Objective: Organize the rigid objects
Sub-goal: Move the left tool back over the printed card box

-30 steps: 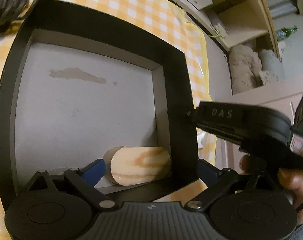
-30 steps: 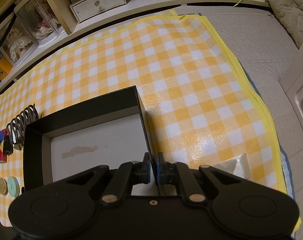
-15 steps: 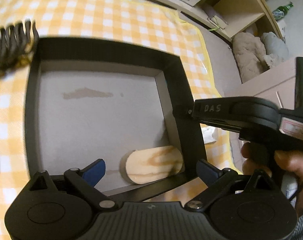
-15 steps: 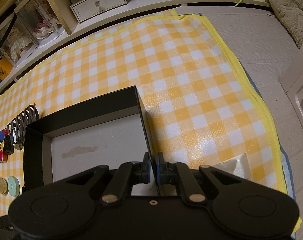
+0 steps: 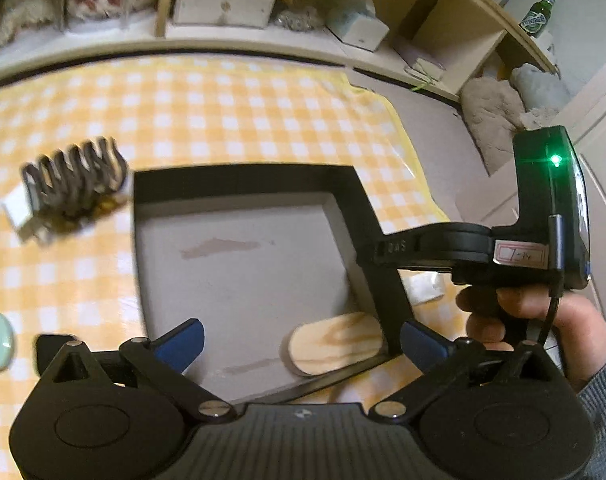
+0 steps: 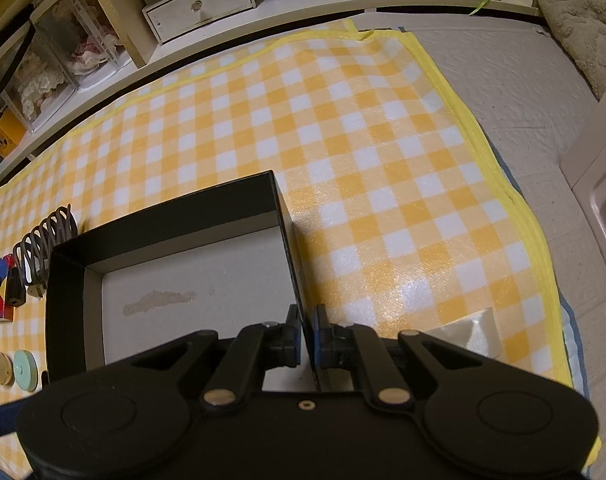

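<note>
Box (image 6: pixel 69 276) wall pinched by my R gripper (image 6: pixel 307 334) so it won't slide. L gripper (image 5: pixel 299 340) jaws opening wide, nothing between them (wood block (image 5: pixel 335 342) lies in the corner, let go), free for next item.

Shallow black cardboard box (image 5: pixel 359 200), grey floor inside; pale wooden oval block (image 5: pixel 335 344), tan grain; yellow-and-white checked plastic mat (image 6: pixel 343 120); dark grey wire coil rack (image 5: pixel 75 180); mint-green round disc (image 6: pixel 25 364).

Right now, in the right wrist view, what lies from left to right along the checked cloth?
Red and blue block → dark coiled spring → black box with the right gripper shut on its right wall → silvery packet near the cloth's yellow edge.
</note>
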